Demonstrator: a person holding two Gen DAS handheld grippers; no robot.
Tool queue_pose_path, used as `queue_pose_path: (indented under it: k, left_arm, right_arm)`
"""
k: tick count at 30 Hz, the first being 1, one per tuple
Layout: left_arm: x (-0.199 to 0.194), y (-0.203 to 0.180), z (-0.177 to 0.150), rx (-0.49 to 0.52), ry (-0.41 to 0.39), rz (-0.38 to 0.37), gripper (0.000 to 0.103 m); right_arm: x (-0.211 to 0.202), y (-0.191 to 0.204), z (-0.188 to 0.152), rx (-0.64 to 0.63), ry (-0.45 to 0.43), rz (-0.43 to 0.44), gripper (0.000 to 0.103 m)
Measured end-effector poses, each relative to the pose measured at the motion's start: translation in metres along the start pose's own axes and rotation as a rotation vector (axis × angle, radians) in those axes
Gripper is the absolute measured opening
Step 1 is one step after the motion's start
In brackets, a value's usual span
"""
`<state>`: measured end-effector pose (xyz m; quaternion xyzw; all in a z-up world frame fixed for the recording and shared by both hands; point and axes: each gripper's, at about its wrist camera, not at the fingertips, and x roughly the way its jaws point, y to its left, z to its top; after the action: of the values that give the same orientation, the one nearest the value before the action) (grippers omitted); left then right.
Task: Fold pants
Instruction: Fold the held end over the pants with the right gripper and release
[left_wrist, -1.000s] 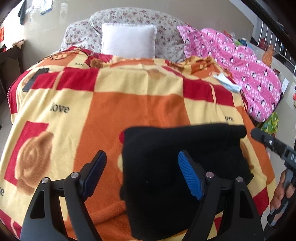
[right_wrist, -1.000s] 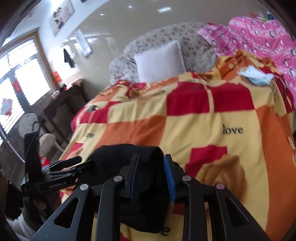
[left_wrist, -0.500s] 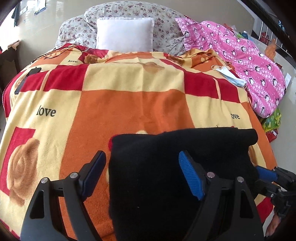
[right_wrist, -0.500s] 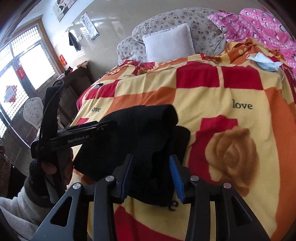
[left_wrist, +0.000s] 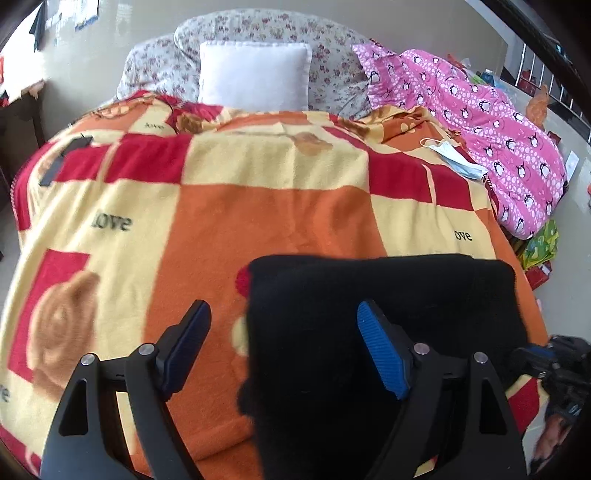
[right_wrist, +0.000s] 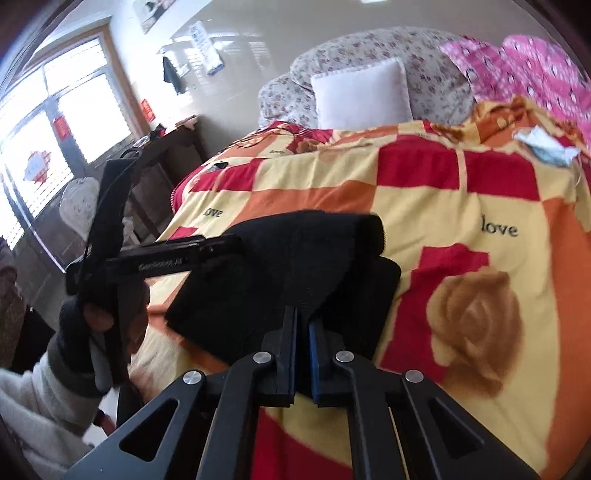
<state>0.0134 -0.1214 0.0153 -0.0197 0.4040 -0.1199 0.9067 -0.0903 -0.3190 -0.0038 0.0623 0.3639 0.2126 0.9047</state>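
Black pants (left_wrist: 369, 332): folded, near edge of checked blanket (left_wrist: 258, 206), long axis crosswise | right tool (right_wrist: 303, 332): pinched on raised pants fold | left tool (left_wrist: 284, 350): wide, straddling pants' left edge, gripping nothing.

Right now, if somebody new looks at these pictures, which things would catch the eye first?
The fleecy checked blanket in red, orange and yellow covering the whole bed strikes first. On its near edge lie the folded black pants; the right gripper is shut on a pinch of them, while the left gripper is open. A bright pink penguin-print quilt is heaped at the far right.
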Motion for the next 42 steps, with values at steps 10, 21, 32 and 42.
queue_pose_path:
  k: [10,21,32,42]
  left_arm:
    - [0.01,-0.001,-0.007,0.008,0.02,0.029,0.084]
    - [0.016,-0.012,0.0,0.037,0.0,0.075,0.084]
    - [0.04,-0.017,0.008,0.026,0.011,0.084,0.086]
    - [0.021,-0.012,0.003,0.021,0.01,0.068,0.086]
  right_arm:
    - [0.006,-0.02,-0.01,0.087,0.019,-0.05,0.014]
    - [0.037,-0.001,0.032,0.027,-0.032,-0.057,0.014]
    - [0.085,-0.046,0.039,0.105,0.006,-0.093,0.006]
    - [0.059,-0.023,0.035,0.058,0.011,-0.092,0.031]
